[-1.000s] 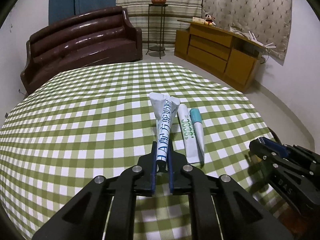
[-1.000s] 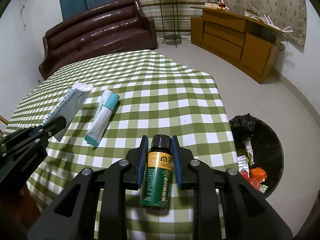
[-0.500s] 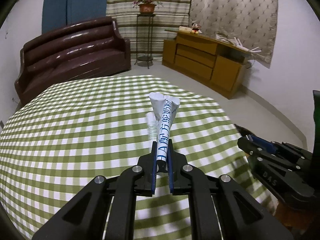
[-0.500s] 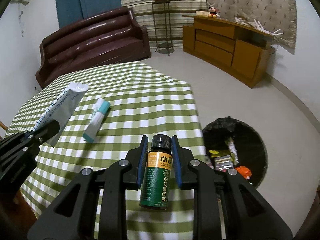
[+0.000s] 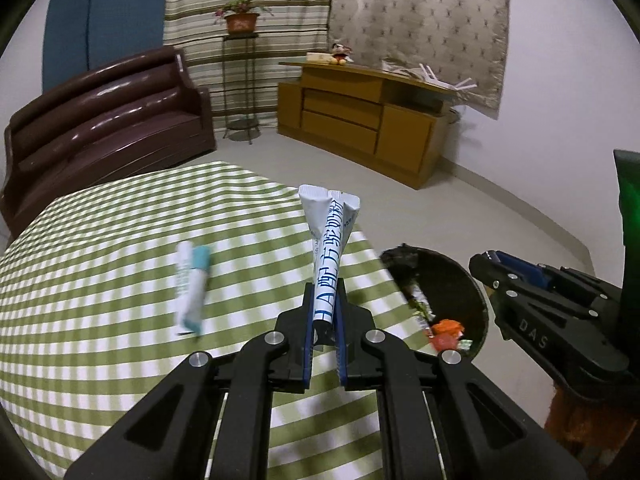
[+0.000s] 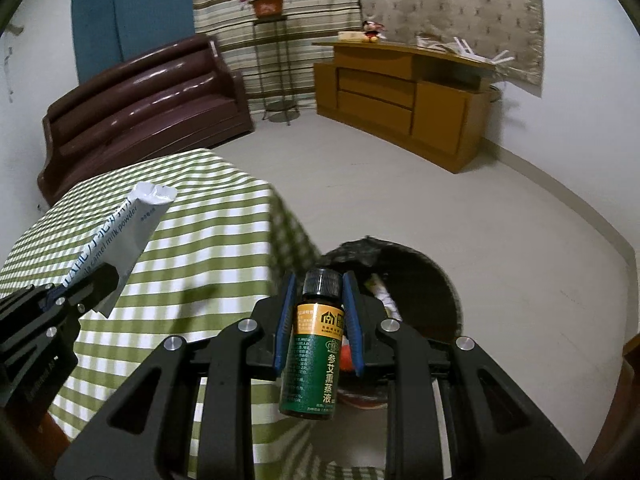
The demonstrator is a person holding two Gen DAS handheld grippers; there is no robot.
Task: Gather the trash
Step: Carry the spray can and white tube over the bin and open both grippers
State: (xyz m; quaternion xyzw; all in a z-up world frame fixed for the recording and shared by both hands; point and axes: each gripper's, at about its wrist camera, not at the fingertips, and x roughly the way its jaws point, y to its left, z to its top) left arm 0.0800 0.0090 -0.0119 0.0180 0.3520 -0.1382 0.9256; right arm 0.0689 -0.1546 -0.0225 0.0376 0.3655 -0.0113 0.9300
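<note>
My left gripper [image 5: 323,312] is shut on a white milk-powder sachet [image 5: 329,248] with blue lettering, held above the table's right edge; it also shows in the right wrist view [image 6: 120,240]. My right gripper [image 6: 318,308] is shut on a small green bottle [image 6: 316,352] with a black cap, held above the black-lined trash bin [image 6: 432,280]. The bin [image 5: 448,280] stands on the floor right of the table and holds wrappers. A white tube with a teal cap [image 5: 192,284] lies on the checked tablecloth.
The green-checked table [image 5: 100,280] fills the left. A brown sofa [image 5: 100,120], a plant stand [image 5: 240,80] and a wooden cabinet [image 5: 360,120] stand along the far walls. Bare floor [image 6: 480,208] lies beyond the bin.
Both grippers have swung right, off the table toward the bin, each keeping its item. The bin now sits under the right gripper. The tube stays on the table.
</note>
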